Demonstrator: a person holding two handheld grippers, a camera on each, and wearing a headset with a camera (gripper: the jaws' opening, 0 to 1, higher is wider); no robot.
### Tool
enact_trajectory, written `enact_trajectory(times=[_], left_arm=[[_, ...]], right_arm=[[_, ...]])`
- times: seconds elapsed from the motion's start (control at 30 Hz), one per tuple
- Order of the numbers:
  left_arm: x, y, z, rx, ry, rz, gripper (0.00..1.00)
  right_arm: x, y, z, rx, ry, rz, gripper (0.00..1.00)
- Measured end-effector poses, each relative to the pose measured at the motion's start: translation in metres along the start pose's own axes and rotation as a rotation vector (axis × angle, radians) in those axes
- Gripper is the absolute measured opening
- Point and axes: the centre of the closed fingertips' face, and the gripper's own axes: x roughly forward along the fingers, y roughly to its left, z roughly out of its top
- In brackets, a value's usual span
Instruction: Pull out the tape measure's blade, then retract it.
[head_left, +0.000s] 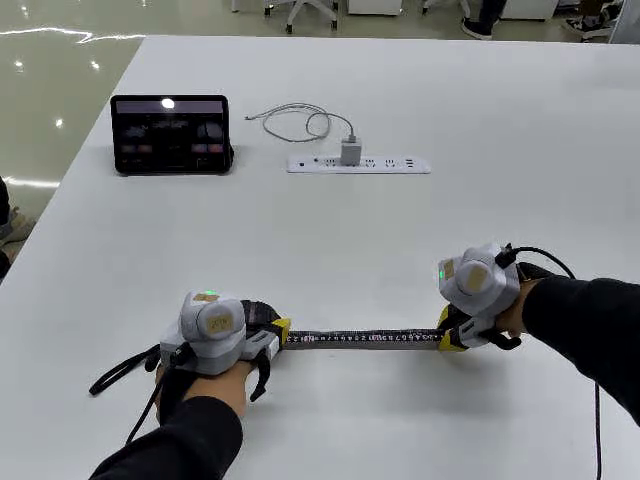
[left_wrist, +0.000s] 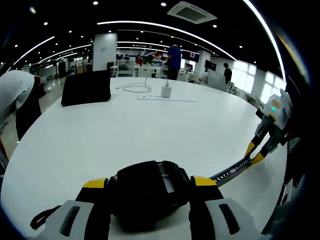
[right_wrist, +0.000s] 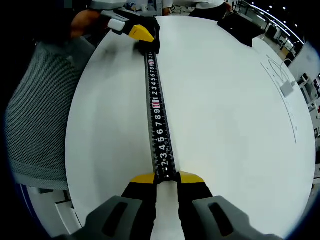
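The left gripper (left_wrist: 149, 182) is closed on the tape measure case (left_wrist: 145, 205), a rounded black body with a matte, rubbery-looking shell, clamped between the two yellow-tipped grey jaws and resting on the table (head_left: 380, 240). The right gripper (right_wrist: 167, 178) is closed on the free end of the blade (right_wrist: 157, 115), with its yellow tips pinching it from both sides. The blade is a thin, flat black strip printed with white numerals and a red mark partway along. It runs straight and taut between the two grippers, low over the tabletop. A black strap loop (head_left: 120, 370) lies on the table on the outer side of the left gripper. The tabletop is smooth, white and slightly glossy. In the right gripper view its rounded edge curves past beside the blade, with a grey mesh panel (right_wrist: 40, 125) beyond that edge. In the head view, a broad stretch of bare table lies on the far side of the blade. Well apart from the work, a dark rectangular tablet (head_left: 170, 133) stands propped near the table's left edge, and a flat white power strip (head_left: 360, 164) lies to its right, carrying a small white charger (head_left: 351, 152) with a loosely coiled cable (head_left: 295, 122).
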Motion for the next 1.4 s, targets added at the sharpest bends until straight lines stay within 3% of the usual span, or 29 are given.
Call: enact_trajectory(times=[0.93,1.4], left_arm=[[0.000,0.001,0.000,0.000,-0.001,-0.014,0.60],[-0.001,0.000,-0.001,0.001,0.000,-0.018,0.60]], right_arm=[[0.004,0.000,0.012,0.027,0.003,-0.001,0.11],[0.006,0.001,0.018,0.001,-0.015,0.001,0.11]])
